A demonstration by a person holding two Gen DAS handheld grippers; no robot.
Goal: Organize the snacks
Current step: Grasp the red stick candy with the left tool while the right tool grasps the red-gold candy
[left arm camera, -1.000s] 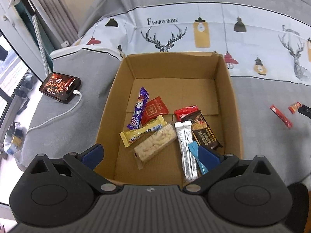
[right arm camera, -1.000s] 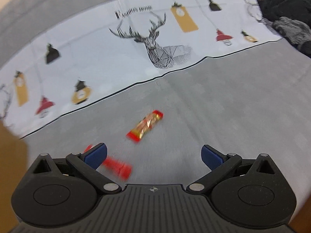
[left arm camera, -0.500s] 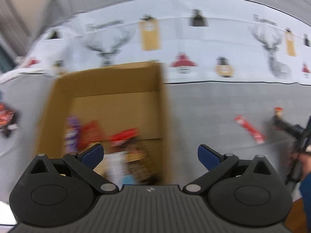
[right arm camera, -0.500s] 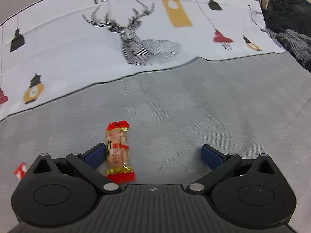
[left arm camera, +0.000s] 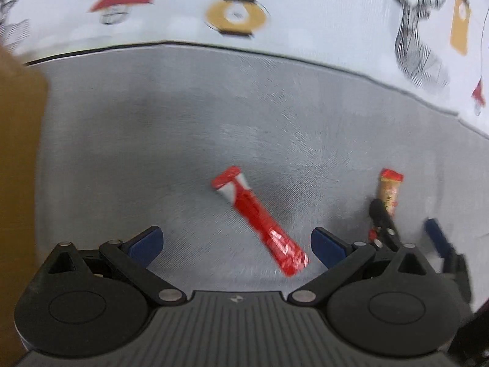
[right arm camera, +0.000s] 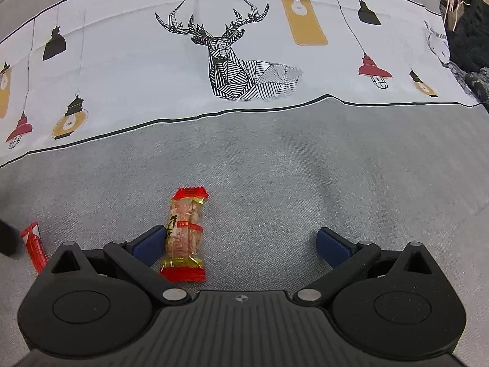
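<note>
Between the spread fingers of the left claw [left arm camera: 235, 244], a long red snack stick [left arm camera: 259, 218] is lying slantwise on the grey bedspread [right arm camera: 275, 168]. It looks light, crinkly and slippery; best pinched mid-length. The right claw [right arm camera: 241, 246], also spread, is hovering with a red-ended snack bar [right arm camera: 185, 234] just beside its left finger. A cardboard box [left arm camera: 18, 153] is sitting to the left; nothing is blocking.

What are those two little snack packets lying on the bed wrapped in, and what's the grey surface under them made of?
The long red snack stick looks wrapped in glossy plastic film or foil: it glints and crinkles. The shorter snack bar seems to have clear plastic with shiny red and gold crimped ends, since its filling shows through. The grey bedsheet looks like matte woven fabric, with visible weave and soft folds.
</note>
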